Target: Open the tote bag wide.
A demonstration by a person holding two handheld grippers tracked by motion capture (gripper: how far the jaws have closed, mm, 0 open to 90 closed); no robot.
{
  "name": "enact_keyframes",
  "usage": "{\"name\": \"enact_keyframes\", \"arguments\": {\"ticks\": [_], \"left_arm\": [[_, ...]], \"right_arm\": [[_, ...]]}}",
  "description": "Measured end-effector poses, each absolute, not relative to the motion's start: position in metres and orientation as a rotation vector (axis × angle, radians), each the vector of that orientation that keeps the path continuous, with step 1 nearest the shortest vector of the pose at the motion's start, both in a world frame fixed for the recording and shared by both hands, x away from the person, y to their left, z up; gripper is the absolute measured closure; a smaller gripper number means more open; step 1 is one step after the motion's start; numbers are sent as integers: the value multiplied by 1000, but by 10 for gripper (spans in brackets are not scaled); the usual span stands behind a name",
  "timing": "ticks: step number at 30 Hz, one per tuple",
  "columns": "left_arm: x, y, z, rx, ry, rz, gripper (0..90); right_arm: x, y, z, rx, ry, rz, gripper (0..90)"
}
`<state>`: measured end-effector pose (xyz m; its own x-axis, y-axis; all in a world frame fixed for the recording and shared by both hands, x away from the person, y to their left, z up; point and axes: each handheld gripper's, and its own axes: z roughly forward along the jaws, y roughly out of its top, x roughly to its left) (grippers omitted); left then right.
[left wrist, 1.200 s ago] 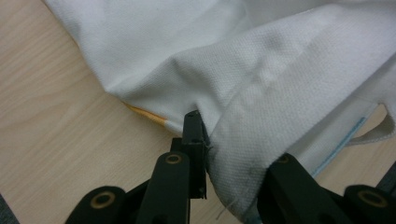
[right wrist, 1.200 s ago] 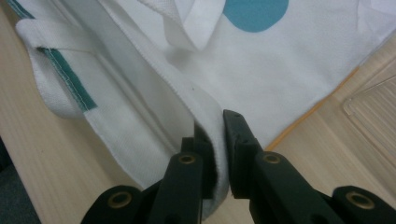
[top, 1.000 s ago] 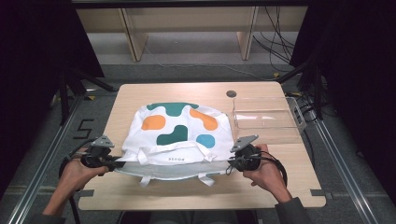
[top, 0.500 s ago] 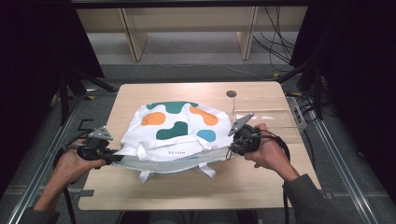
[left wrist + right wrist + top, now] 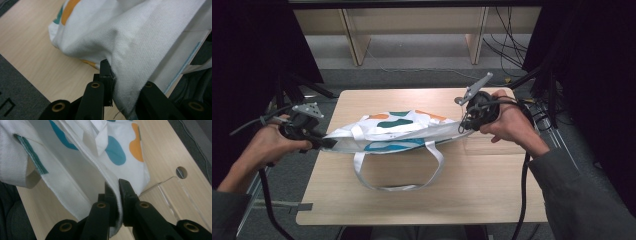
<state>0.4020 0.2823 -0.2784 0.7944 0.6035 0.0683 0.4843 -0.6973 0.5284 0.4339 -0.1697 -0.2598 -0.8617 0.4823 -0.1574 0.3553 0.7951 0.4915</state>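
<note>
With each hand-held gripper, left [image 5: 326,143] and right [image 5: 463,125], clamped on the white blotch-printed fabric tote bag [image 5: 394,132], lift evenly, keeping it taut above the wooden surface [image 5: 492,190].

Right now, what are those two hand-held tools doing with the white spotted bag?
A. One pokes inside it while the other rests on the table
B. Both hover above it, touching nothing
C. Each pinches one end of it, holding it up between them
C: the left gripper and the right gripper each clamp an end of the bag, which hangs stretched between them, handles dangling.
</note>
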Motion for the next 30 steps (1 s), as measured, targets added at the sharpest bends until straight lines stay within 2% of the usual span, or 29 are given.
{"name": "enact_keyframes", "arguments": {"ticks": [7, 19, 30], "left_arm": [[404, 281, -237, 2476, 841, 417, 810], [400, 286, -201, 2456, 854, 387, 822], [417, 286, -228, 2439, 859, 378, 820]], "right_arm": [[445, -165, -218, 619, 2692, 641, 869], [441, -165, -175, 584, 2700, 640, 873], [447, -173, -197, 579, 2743, 681, 873]]}}
